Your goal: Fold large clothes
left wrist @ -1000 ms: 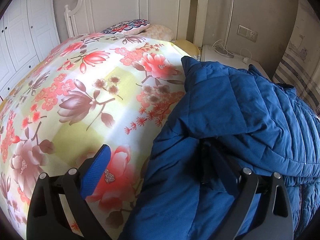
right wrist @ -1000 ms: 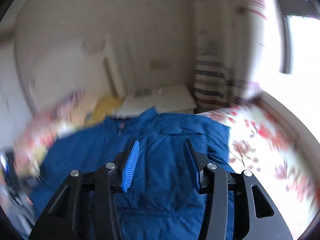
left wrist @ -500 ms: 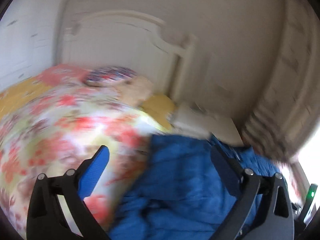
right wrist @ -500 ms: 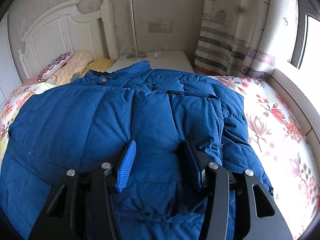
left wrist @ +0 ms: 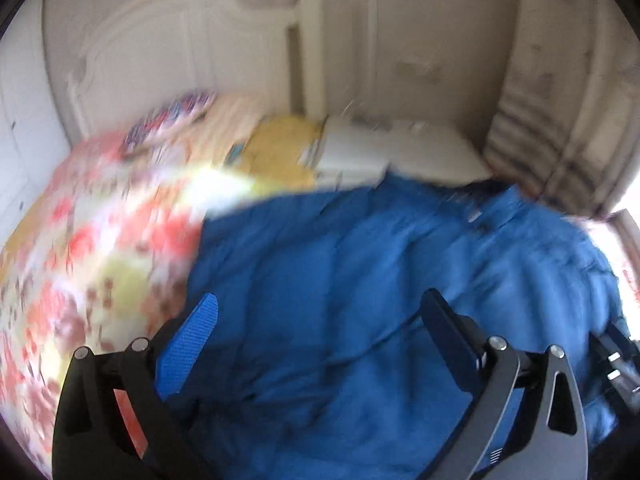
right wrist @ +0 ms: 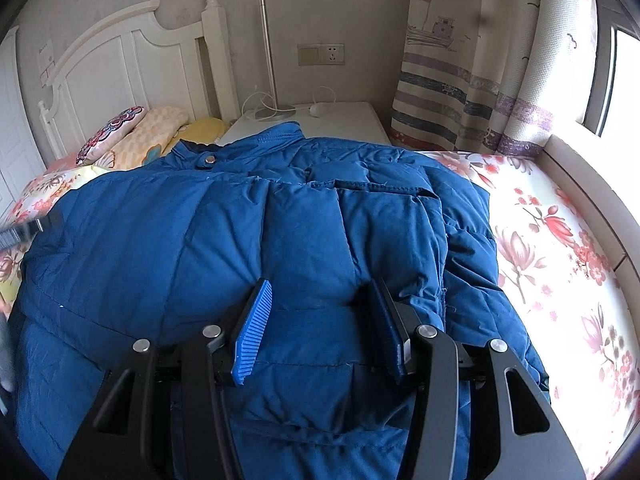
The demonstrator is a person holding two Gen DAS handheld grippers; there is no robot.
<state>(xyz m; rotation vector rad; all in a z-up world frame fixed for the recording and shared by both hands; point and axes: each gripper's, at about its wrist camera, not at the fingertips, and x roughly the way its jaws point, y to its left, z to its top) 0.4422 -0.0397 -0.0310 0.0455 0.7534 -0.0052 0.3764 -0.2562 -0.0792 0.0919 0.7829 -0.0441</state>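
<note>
A: Where is the blue jacket (right wrist: 256, 248) located?

B: Spread on the bed (right wrist: 560, 248). Both jaws are parted, nothing clamped. If padding is gripped thinly, slippage and a collapsed fold are expected.

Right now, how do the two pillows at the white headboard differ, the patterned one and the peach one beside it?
The dark floral-patterned pillow lies nearest the white headboard; the peach pillow lies on the jacket side of it. The patterned pillow shows red, navy and white motifs; the peach pillow is pale with faint shell shapes. The patterned one looks flatter, the peach one plumper. Both lie aslant at the bed's head, clear of the blue quilted down jacket.
</note>
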